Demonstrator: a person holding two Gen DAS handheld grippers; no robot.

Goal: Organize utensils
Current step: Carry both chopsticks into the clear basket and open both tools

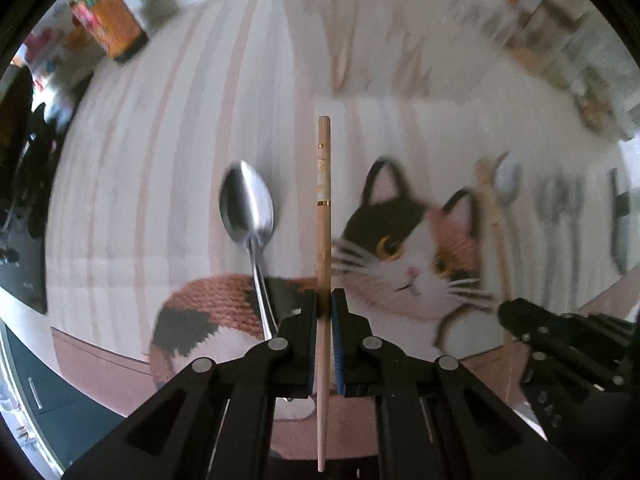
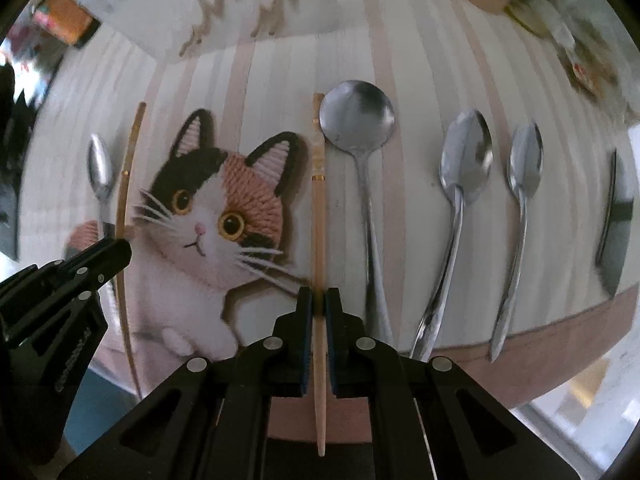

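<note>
My left gripper [image 1: 324, 300] is shut on a wooden chopstick [image 1: 323, 208] that points forward over a striped cat-print mat [image 1: 160, 152]. A metal spoon [image 1: 249, 208] lies on the mat just left of it. My right gripper [image 2: 319, 298] is shut on a second wooden chopstick [image 2: 319, 208], right of the cat's face [image 2: 208, 208]. The left gripper [image 2: 116, 252] shows at the left of the right wrist view with its chopstick [image 2: 126, 184] and the small spoon [image 2: 100, 172]. The right gripper [image 1: 510, 314] shows at the right of the left wrist view.
Right of the right-hand chopstick lie a round spoon [image 2: 358, 116], two oval spoons [image 2: 466, 152] [image 2: 525, 160] and a dark-handled knife [image 2: 614, 216] in a row. An orange box [image 1: 110, 20] stands at the mat's far left. Blurred clutter [image 1: 560, 44] lines the far right edge.
</note>
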